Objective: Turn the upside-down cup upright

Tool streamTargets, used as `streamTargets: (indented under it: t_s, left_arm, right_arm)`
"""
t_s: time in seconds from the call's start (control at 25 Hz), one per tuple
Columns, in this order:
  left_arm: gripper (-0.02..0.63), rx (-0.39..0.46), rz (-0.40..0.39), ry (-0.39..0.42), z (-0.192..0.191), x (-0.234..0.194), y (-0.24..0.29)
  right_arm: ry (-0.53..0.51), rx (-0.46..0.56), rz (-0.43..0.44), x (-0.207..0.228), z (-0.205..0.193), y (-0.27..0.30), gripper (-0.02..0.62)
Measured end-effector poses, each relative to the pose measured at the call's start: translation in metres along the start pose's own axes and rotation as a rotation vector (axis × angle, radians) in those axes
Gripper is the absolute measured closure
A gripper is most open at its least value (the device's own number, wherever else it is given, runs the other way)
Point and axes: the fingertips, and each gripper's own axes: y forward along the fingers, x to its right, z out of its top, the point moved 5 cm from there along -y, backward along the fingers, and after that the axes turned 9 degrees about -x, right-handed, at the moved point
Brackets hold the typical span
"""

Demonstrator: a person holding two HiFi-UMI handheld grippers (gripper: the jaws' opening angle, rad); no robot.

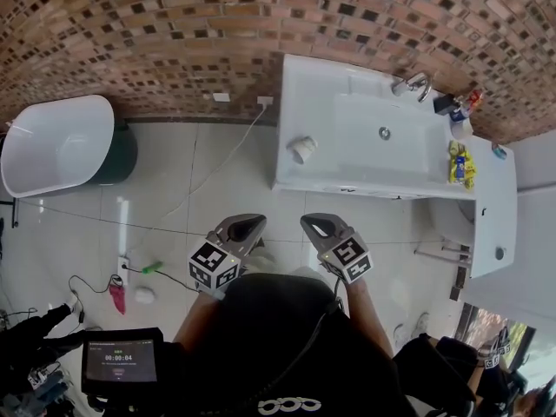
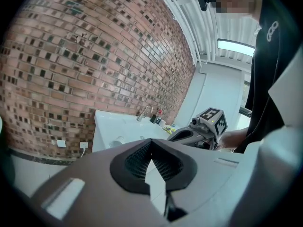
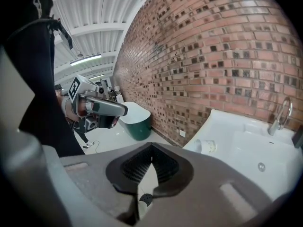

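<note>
Head view looks down on the left gripper (image 1: 248, 226) and the right gripper (image 1: 314, 224), held side by side above the pale tiled floor (image 1: 217, 181). Both point toward a white sink counter (image 1: 304, 94) set against a brick wall (image 1: 174, 24). Each gripper view shows its own jaws closed tip to tip, with nothing between them. The white cup (image 1: 302, 148) rests on the counter's left part, just beside the basin (image 1: 365, 120) and well apart from both grippers; it seems to lie on its side. A faucet (image 1: 415, 83) stands at the basin's far edge.
</note>
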Motion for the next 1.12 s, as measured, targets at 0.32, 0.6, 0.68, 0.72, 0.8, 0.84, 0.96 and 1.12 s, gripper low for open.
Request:
streamTargets:
  t_s: [0.32, 0.6, 0.68, 0.72, 0.8, 0.84, 0.96, 1.12]
  left_arm:
    - [0.591, 0.017, -0.006, -0.018, 0.019, -0.003, 0.022]
    - [0.591, 0.092, 0.082, -0.094, 0.038, 0.028, 0.072]
    - [0.591, 0.122, 0.084, -0.113, 0.043, 0.051, 0.089]
    - [0.591, 0.125, 0.087, -0.108, 0.045, 0.060, 0.098]
    - [0.591, 0.119, 0.093, -0.088, 0.050, 0.074, 0.115]
    - [0.591, 0.118, 0.093, -0.081, 0.053, 0.079, 0.122]
    - [0.591, 0.115, 0.093, -0.072, 0.053, 0.091, 0.135]
    - [0.591, 0.108, 0.111, -0.073, 0.048, 0.096, 0.137]
  right_arm:
    - [0.040, -0.034, 0.028, 0.012, -0.024, -0.007, 0.603]
    - [-0.064, -0.012, 0.110, 0.053, -0.029, -0.033, 0.603]
    - [-0.062, -0.010, 0.124, 0.073, -0.036, -0.048, 0.603]
    - [-0.050, -0.008, 0.121, 0.084, -0.040, -0.053, 0.603]
    - [-0.014, 0.001, 0.103, 0.106, -0.046, -0.064, 0.603]
    - [0.002, 0.005, 0.096, 0.115, -0.049, -0.068, 0.603]
    - [0.011, 0.010, 0.087, 0.130, -0.056, -0.076, 0.603]
    - [-0.002, -0.005, 0.088, 0.137, -0.062, -0.080, 0.603]
